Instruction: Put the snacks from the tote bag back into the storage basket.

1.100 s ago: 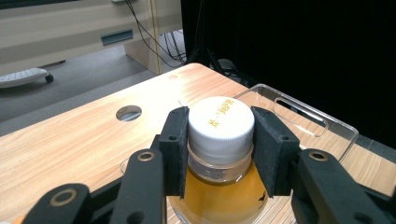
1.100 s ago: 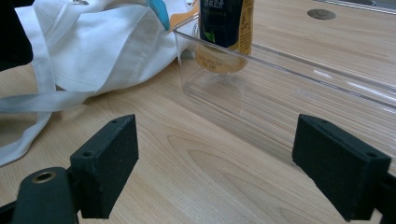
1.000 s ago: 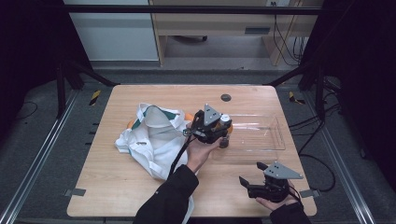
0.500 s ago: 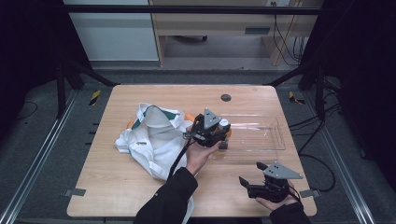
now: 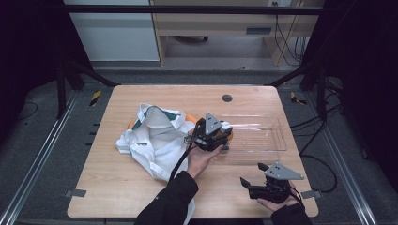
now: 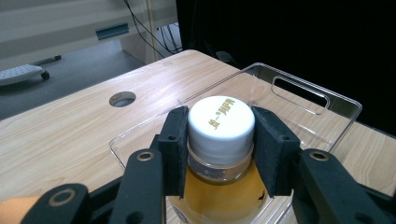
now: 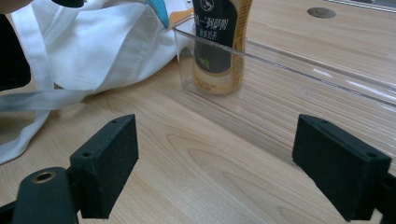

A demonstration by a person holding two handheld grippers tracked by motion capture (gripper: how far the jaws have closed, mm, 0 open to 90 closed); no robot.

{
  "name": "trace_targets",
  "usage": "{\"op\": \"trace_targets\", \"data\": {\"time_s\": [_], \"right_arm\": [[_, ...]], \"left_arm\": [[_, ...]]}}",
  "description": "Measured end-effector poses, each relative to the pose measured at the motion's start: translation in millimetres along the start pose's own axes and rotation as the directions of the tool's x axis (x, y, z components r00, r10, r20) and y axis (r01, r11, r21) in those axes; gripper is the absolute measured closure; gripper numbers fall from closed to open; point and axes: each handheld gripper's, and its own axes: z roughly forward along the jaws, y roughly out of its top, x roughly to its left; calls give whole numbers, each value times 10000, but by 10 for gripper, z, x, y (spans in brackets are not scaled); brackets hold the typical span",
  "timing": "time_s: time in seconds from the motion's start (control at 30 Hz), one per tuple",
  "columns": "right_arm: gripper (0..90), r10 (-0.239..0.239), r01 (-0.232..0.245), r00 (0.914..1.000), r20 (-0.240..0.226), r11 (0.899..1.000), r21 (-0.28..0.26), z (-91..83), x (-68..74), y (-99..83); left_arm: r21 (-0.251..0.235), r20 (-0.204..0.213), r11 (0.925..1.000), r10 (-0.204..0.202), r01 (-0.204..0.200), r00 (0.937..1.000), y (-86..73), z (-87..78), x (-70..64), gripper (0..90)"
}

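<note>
1. Two hand-held black two-jaw grippers are in play: the left gripper [image 5: 212, 136] is closed on the white ribbed cap of a clear plastic bottle of amber tea with a dark label [image 6: 219, 154], while the right gripper [image 5: 253, 183] is held wide apart with nothing between its pads, low over the pale wooden table [image 5: 141, 197] near its front right corner.
2. The bottle is seen upright at the left end of the clear, shallow plastic tray with cut-out handles [image 5: 277, 140]; in the right gripper view its base appears to be resting on the tray floor just inside the near corner wall, although a slight remaining gap cannot be excluded.
3. The step in hand is judged to be the setting down of the bottle in the tray.
4. For a clean finish, the bottle should be kept vertical and contact with the tray floor confirmed before the pads are parted.
5. The jaws should be opened evenly and only enough to clear the cap, then drawn straight up, so that the tall, narrow bottle is not tipped.
6. The crumpled white cloth bag with green trim [image 5: 155, 140], lying just beside the tray's left end, should be avoided on withdrawal.
</note>
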Motion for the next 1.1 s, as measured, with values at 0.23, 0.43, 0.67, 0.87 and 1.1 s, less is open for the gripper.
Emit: {"op": "trace_targets", "data": {"time_s": [0.23, 0.43, 0.67, 0.87, 1.1], "right_arm": [[147, -20, 20, 10000, 43, 10000, -11, 2, -8, -1], [146, 10, -10, 10000, 69, 10000, 2, 1, -12, -2], [145, 49, -49, 9999, 143, 10000, -22, -2, -21, -2], [144, 79, -79, 9997, 216, 10000, -31, -5, -26, -1], [142, 72, -70, 9996, 272, 9999, -87, -9, -34, -1]], "left_arm": [[88, 41, 9999, 87, -88, 10000, -1, -27, 1, 504], [117, 198, 9996, 239, -241, 9995, 24, -160, 32, 411], [152, 376, 9989, 431, -437, 9984, 57, -422, 115, 368], [24, 487, 9983, 576, -578, 9972, 46, -653, 203, 346], [72, 484, 9981, 603, -607, 9970, -59, -905, 297, 328]]}}
